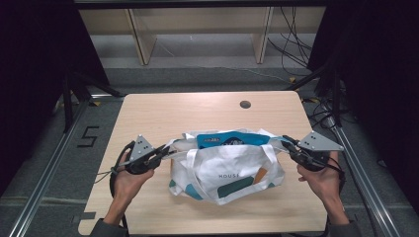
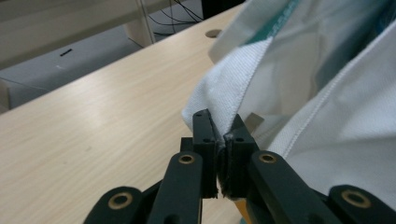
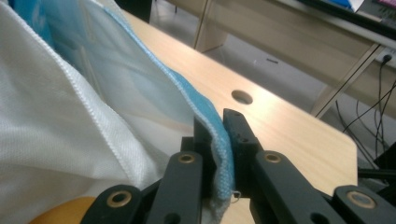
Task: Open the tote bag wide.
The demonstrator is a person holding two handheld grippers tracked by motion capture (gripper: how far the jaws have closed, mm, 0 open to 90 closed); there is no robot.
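High view showed the wooden table (image 1: 207,111) with a white tote bag (image 1: 225,170) lying near its front middle, spread between two hand-held grippers. A blue packet (image 1: 230,138) sat in the bag's open mouth, its top edge poking out toward the far side. The left gripper (image 1: 165,150) held the bag's left edge and the right gripper (image 1: 285,144) held its right edge, so the mouth was stretched wide between them.

Left gripper view gave the closer reading — its jaws were pressed together on a fold of white fabric at the bag's rim (image 2: 219,105), with the cloth rising out of the pinch. Right gripper view showed the same on the other side: jaws clamped on a blue-trimmed hem (image 3: 219,140) of the bag.

Judging from this, the step in hand looked like settling the loaded bag onto the table. To do that well, both hands would best come down evenly and keep the pull between them gentle — enough to hold the mouth open, not so much that the thin pinches slip off the hems. Tilting either side risked the packet sliding out.
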